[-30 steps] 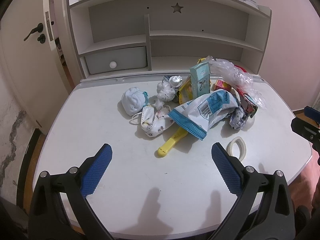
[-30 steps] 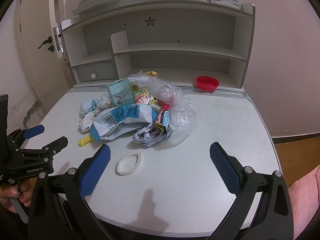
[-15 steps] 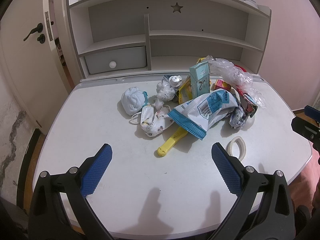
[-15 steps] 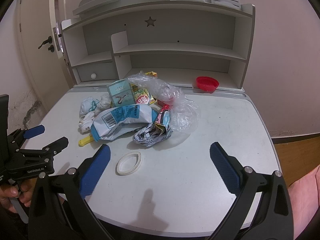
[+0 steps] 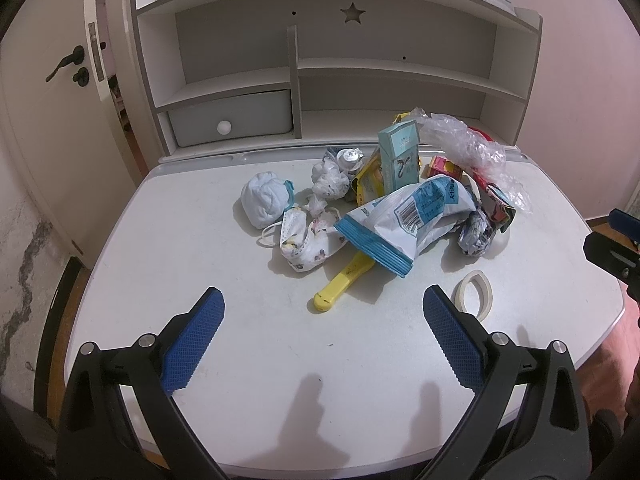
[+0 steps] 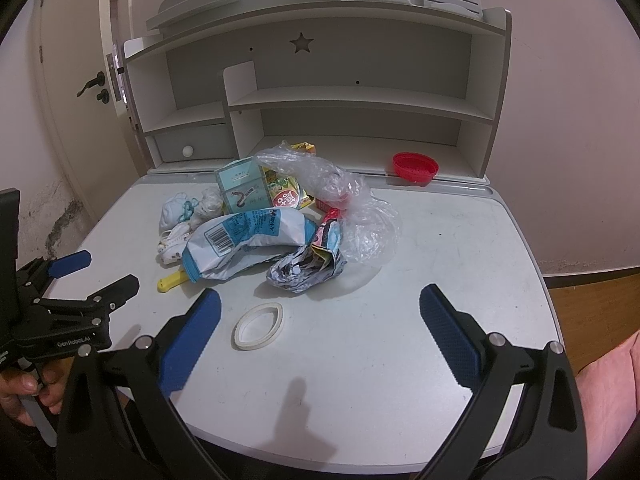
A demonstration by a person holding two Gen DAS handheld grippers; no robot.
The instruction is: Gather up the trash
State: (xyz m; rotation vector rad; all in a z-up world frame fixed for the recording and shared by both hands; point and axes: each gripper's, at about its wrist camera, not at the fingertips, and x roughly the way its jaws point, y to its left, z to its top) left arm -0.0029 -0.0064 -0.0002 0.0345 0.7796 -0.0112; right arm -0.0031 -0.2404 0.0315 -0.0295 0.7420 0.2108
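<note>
A white surface (image 5: 168,272) fills the middle of both views, with a white shelf unit (image 5: 336,60) standing along its far edge. The trash sits in one loose heap at the centre of the frame. In the left view, the heap holds a balled white cloth (image 5: 266,198) at its left, a crumpled face mask (image 5: 306,240) just below that, and a blue-and-white snack bag (image 5: 408,220) lying over a yellow plastic tool (image 5: 344,280). An upright teal carton (image 5: 400,156) stands behind, and clear plastic wrap (image 5: 468,144) spreads to the upper right. A crumpled foil wrapper (image 5: 476,232) touches the bag's right end. A ring of tape (image 5: 474,292) lies apart from the heap, lower right of centre. In the right view a red lid (image 6: 414,166) rests on the lowest shelf, upper right.

The left hand-held gripper (image 5: 322,330) hovers at the bottom of its frame, fingers spread wide and holding nothing. The right hand-held gripper (image 6: 318,330) is likewise released and empty, with the tape ring just beside its left finger.

No piece appears collected yet, and no bin is visible. A good first pick is probably the tape ring or the foil wrapper, since both sit at the heap's near edge. The fingers should pinch a raised fold or the ring's wall, not press flat. Light items such as the plastic wrap may drag neighbours along, so a slow lift seems wise.
</note>
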